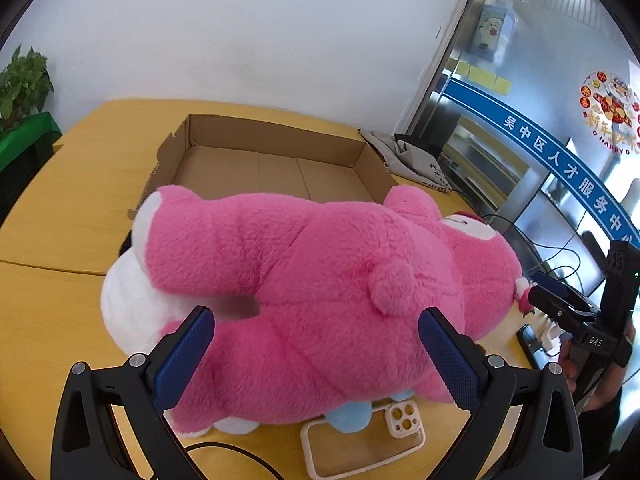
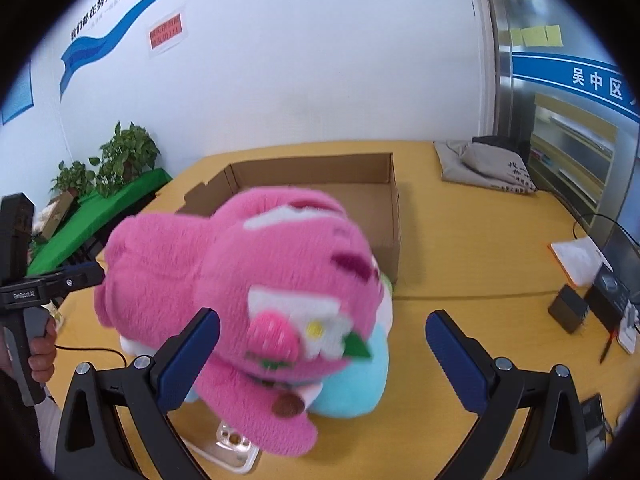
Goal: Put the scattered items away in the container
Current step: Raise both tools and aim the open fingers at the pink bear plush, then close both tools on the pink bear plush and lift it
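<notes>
While your left gripper (image 1: 316,354) stands spread around the pink plush (image 1: 320,288), the toy lies on the table (image 1: 52,208) in front of the box (image 1: 276,148), long axis crosswise, head to your right. Your right gripper (image 2: 322,356) gapes wide at its head.

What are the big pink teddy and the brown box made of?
The big pink plush bear looks like soft, fuzzy fabric, probably stuffed: its surface is fluffy pile and its shape sags. The shallow brown box looks like matte corrugated cardboard: plain brown walls, folded creases and a torn, ragged edge on one side.
</notes>
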